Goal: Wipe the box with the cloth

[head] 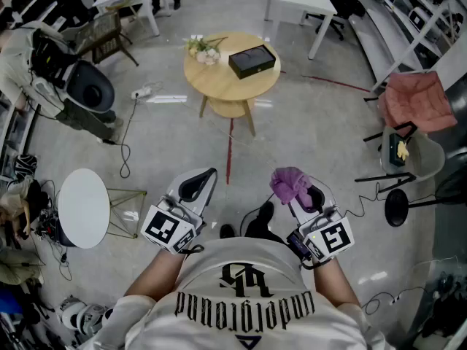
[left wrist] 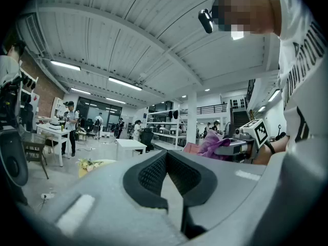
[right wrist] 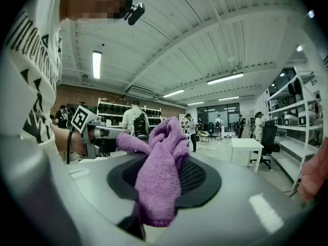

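Your left tongs are clenched empty and your right tongs grasp the cloth, whose loose bunch could slip free before reaching the box well ahead of both.

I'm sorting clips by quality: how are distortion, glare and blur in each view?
Head view: evenly lit, sharp, box clear, edges bowed. Left gripper view: strong fisheye, dark corners, bright ceiling lights. Right gripper view: same fisheye, cloth crisp up close.

I see the purple cloth bunched and pinched in my right gripper, while the closed black box lies flat on the round wooden table, well ahead.
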### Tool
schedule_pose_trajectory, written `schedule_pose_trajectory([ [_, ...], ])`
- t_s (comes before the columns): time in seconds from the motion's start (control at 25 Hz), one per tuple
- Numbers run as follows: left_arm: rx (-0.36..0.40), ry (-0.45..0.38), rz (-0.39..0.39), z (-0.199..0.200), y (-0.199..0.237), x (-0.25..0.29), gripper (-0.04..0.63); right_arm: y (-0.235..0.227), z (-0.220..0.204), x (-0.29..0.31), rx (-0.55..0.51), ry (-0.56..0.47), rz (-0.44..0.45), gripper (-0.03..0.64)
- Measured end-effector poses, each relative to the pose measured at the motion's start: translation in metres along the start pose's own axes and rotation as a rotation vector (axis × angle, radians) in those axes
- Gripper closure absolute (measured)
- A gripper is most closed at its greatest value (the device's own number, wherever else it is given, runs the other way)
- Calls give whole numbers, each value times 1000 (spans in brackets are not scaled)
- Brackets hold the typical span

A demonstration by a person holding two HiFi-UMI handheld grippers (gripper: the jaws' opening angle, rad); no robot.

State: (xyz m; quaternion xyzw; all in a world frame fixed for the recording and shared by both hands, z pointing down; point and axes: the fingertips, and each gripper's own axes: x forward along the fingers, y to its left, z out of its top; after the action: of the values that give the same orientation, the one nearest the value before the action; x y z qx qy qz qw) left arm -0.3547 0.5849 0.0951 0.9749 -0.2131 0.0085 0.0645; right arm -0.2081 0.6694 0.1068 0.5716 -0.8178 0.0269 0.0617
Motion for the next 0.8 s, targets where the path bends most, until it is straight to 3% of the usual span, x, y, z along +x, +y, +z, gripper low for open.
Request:
schedule_pose_trajectory([
  [0.4, -22, 23, 4, -12, 12, 77, 589, -76, -18, 14, 27, 17, -7, 483],
  [0.8, -15, 19, 21, -9, 10, 203, 589, -208, -21, 20, 21, 21, 0, 476],
])
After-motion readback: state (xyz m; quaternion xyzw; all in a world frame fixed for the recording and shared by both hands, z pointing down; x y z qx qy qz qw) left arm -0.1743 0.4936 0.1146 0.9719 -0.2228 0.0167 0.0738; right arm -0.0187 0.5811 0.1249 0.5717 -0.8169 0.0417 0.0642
